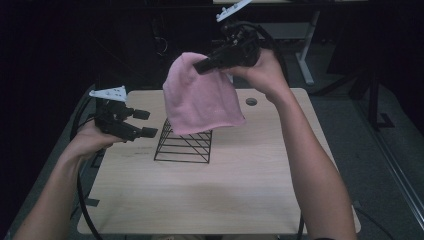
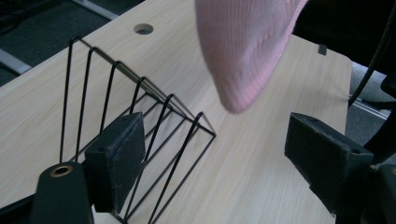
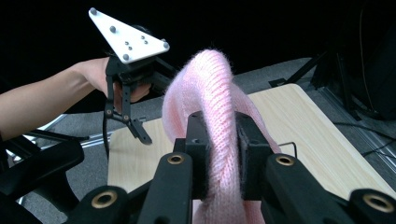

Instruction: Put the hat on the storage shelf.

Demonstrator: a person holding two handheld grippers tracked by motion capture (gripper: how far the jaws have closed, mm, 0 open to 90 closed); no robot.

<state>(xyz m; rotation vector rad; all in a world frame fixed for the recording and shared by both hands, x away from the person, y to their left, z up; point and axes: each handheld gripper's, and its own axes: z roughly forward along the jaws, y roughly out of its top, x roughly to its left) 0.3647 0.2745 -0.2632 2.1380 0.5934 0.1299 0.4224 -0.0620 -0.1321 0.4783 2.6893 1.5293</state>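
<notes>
A pale wood counter (image 1: 235,190) sits lit in a dim room, a round cable hole (image 1: 251,101) near its far right corner. Grey floor (image 1: 385,175) all around, and a white desk leg (image 1: 304,55) stands beyond the far edge.

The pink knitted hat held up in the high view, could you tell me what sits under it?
Under the pink knitted hat stands a black wire rack on the wooden table. The hat's hem covers the rack's rear top edge.

pink knit beanie (image 1: 202,102), hanging limp, lifted above black wire rack (image 1: 184,144)
</notes>
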